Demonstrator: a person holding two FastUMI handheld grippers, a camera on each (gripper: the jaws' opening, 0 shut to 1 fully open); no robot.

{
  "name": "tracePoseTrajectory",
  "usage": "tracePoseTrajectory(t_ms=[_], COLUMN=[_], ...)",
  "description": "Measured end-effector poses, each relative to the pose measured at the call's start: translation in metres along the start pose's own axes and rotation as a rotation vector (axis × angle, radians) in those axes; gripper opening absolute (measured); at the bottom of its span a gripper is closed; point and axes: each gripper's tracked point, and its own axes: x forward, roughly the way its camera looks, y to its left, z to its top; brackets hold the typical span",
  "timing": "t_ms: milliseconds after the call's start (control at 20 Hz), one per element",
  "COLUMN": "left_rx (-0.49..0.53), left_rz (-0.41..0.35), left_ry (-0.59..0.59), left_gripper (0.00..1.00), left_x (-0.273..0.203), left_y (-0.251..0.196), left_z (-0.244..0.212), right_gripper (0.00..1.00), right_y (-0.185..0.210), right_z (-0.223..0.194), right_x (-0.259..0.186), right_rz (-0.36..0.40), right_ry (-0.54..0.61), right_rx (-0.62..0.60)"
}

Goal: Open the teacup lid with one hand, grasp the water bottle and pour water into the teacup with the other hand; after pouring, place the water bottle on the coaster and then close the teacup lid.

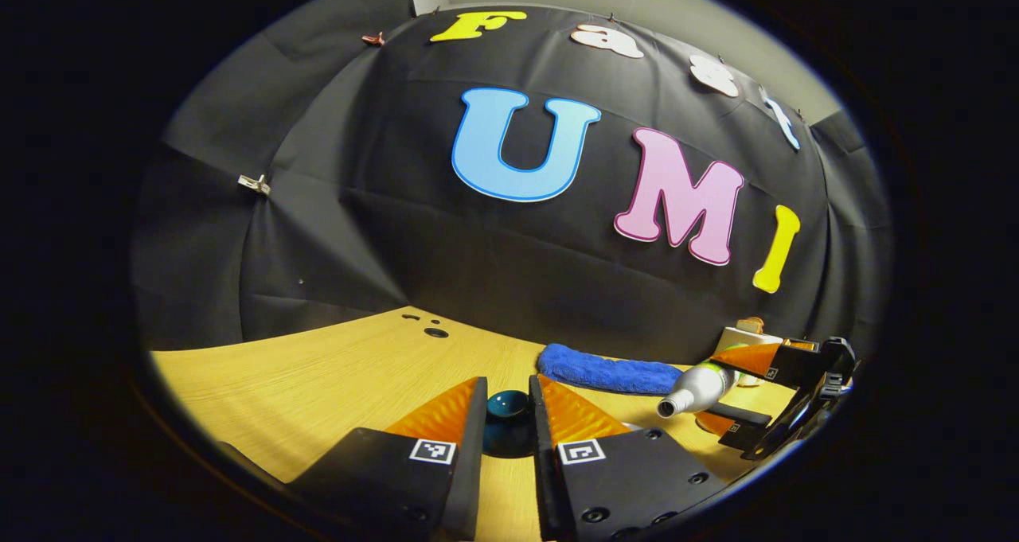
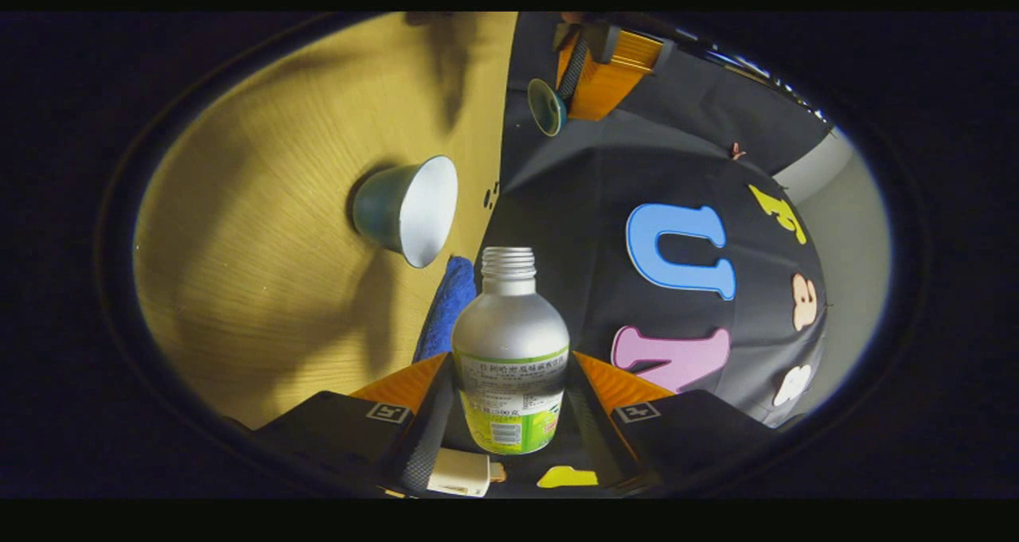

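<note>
Water bottle (image 2: pixel 510 351): silvery body, bare threaded neck, no cap on. It sits clamped between the two fingers of your right gripper (image 2: pixel 509 415), held around the labelled lower body. In the left gripper view the same bottle (image 1: pixel 694 389) lies tipped nearly level, mouth pointing toward the table's middle. No stream at the mouth that I can make out; fill level hidden by the opaque wall.

Handling, as judged: thin-walled and light, smooth and probably slippery, so keep the grip low on the label band and squeeze no harder than needed.

Teacup (image 2: pixel 407 209): open, pale inside, dark teal outside, standing on the wooden table (image 2: pixel 263 271) ahead of the bottle's mouth and apart from it. Whether it holds water I cannot tell. Likely ceramic, so brittle at the rim.

Lid (image 1: pixel 508 423): dark teal, with a round knob, off the cup. Your left gripper (image 1: pixel 508 415) has its fingers drawn narrow on either side of the lid; it appears pinched between them, raised clear of the cup in the right gripper view.

Blue cloth (image 1: pixel 607 372) lies behind, near the wall.

Right hand pose: rolled hard over, a pouring attitude.
</note>
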Motion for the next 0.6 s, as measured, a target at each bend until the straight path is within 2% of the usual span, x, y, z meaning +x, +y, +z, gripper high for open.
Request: tracePoseTrajectory(t_ms=[600], left_rx=[-0.016], left_rz=[0.01], left_ry=[0.002], left_gripper=[0.33], left_x=[0.0006], left_y=[0.0057], left_z=[-0.0009], right_gripper=[0.77], right_y=[-0.0092], right_z=[-0.0018], right_x=[0.0057], right_rz=[-0.011], right_ry=[-0.016], right_rx=[-0.156])
